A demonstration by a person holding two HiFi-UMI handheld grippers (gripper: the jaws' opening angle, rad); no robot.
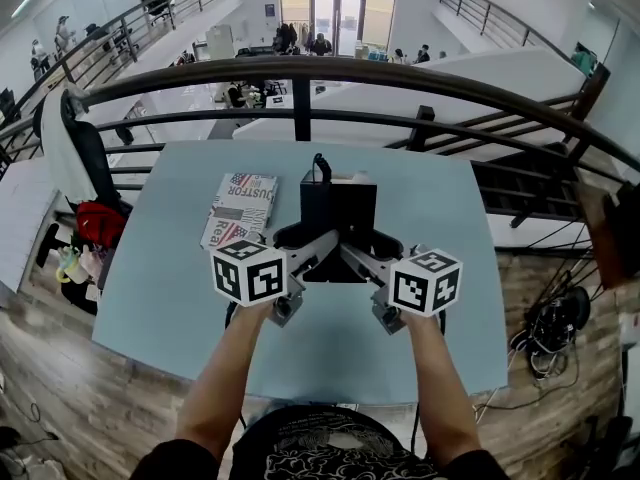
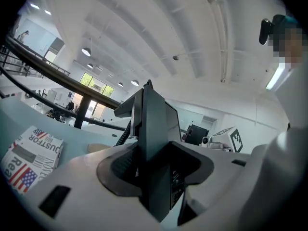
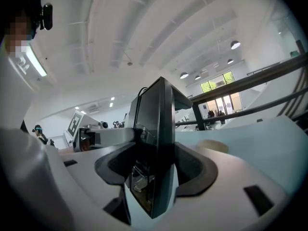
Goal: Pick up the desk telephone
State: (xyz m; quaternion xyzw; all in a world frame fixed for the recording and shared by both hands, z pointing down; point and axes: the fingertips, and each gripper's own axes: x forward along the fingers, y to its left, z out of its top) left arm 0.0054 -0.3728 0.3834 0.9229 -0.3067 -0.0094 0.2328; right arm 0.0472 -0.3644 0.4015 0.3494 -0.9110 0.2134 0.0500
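Note:
The black desk telephone (image 1: 340, 208) hangs above the light blue table (image 1: 170, 298), tilted up on edge and held from both sides. My left gripper (image 1: 316, 249) is shut on the phone's left edge. My right gripper (image 1: 360, 254) is shut on the opposite edge. In the left gripper view the phone's dark body (image 2: 156, 129) stands wedged between the grey jaws of the left gripper (image 2: 156, 177), and its coiled cord (image 2: 122, 134) trails down behind. In the right gripper view the phone (image 3: 156, 129) is clamped edge-on in the right gripper (image 3: 154, 182).
A booklet with a flag print (image 1: 240, 208) lies on the table left of the phone and also shows as a booklet (image 2: 31, 155) in the left gripper view. A dark railing (image 1: 300, 73) runs behind the table. A chair with a red bag (image 1: 95, 218) stands at the left.

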